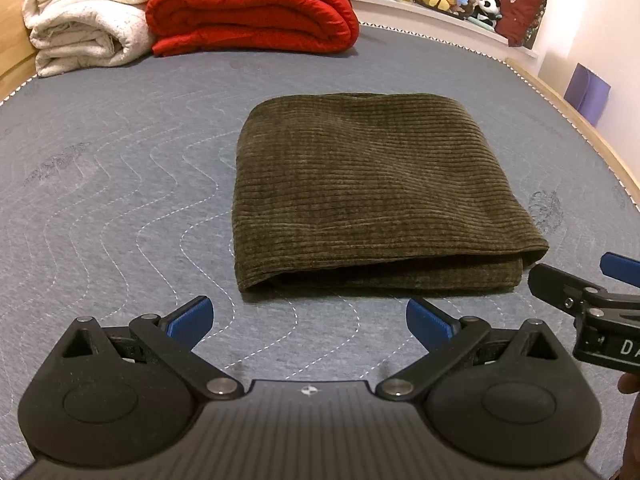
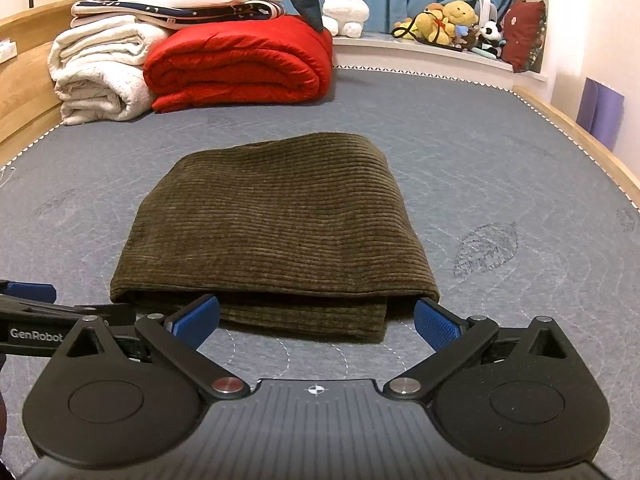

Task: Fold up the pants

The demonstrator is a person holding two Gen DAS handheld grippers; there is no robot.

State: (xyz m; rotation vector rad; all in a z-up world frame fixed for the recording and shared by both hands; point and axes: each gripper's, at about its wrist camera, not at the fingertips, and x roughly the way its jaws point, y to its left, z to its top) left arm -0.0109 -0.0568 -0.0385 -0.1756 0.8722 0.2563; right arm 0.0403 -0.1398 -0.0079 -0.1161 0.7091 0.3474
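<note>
The pants (image 2: 272,228) lie folded into a thick olive block on the bed (image 2: 500,152), straight ahead of both grippers; the right gripper (image 2: 318,316), fingers spread wide and empty, sits nearest, almost at the near edge; the left gripper (image 1: 310,318), likewise spread, hangs just short.

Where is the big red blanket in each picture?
Left wrist view: the red blanket is at the top, left of the middle, beside the white blanket.
Right wrist view: the red blanket is upper left of the middle, under the toy shark's tail.
Shared landmark: the folded brown pants lie in front of it.
</note>
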